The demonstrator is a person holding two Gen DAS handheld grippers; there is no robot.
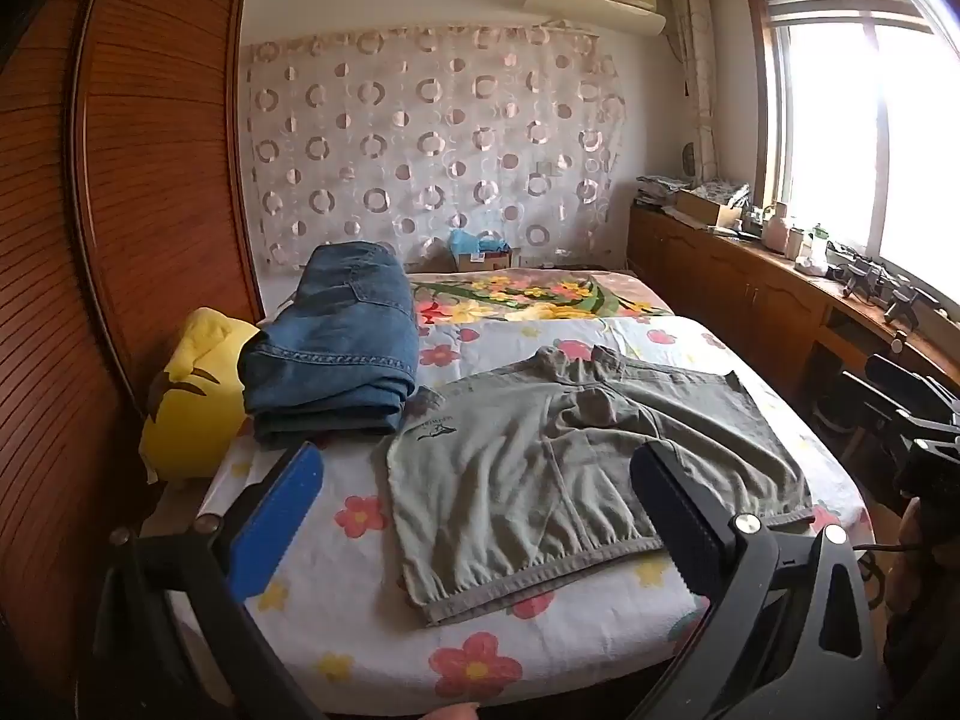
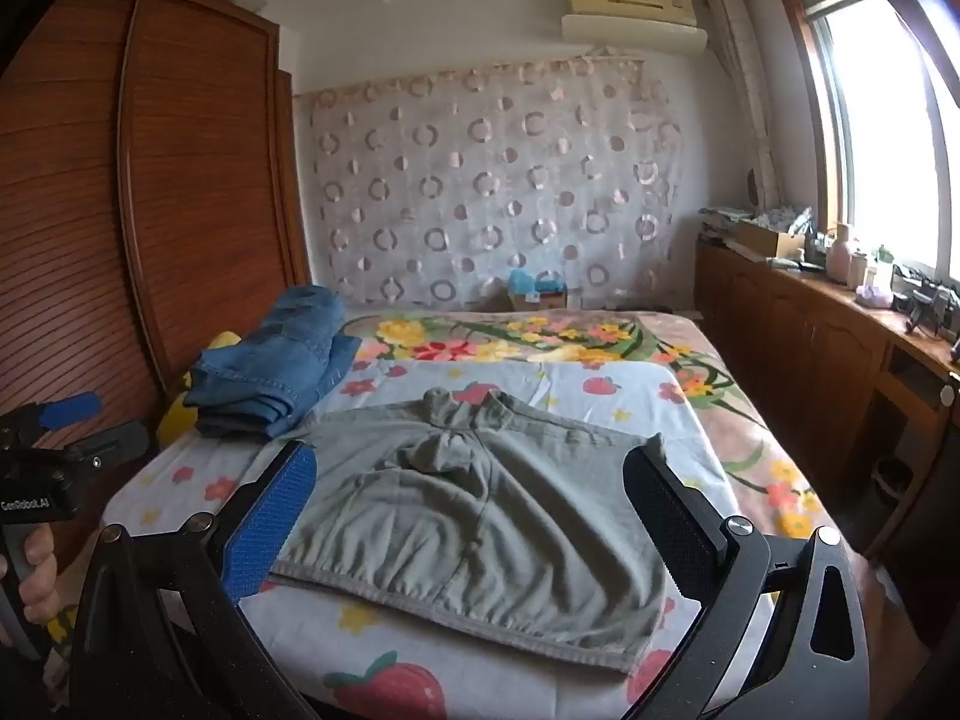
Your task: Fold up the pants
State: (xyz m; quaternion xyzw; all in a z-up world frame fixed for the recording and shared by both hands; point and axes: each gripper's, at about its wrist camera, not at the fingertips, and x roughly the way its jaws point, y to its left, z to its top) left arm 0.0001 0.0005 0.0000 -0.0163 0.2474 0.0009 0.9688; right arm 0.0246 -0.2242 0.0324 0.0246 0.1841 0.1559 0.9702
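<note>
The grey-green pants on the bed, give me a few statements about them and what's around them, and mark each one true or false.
1. The grey-green pants lie spread on the flowered sheet, with no gripper holding them. True.
2. The left gripper is clamped on the waistband. False: its jaws stand wide open above the bed, with nothing pinched.
3. The folded jeans sit to the left of the pants, near the wooden wardrobe. True.
4. The jeans lie on top of the grey-green pants. False: they rest beside them on the sheet.
5. The right gripper is open. True.
</note>
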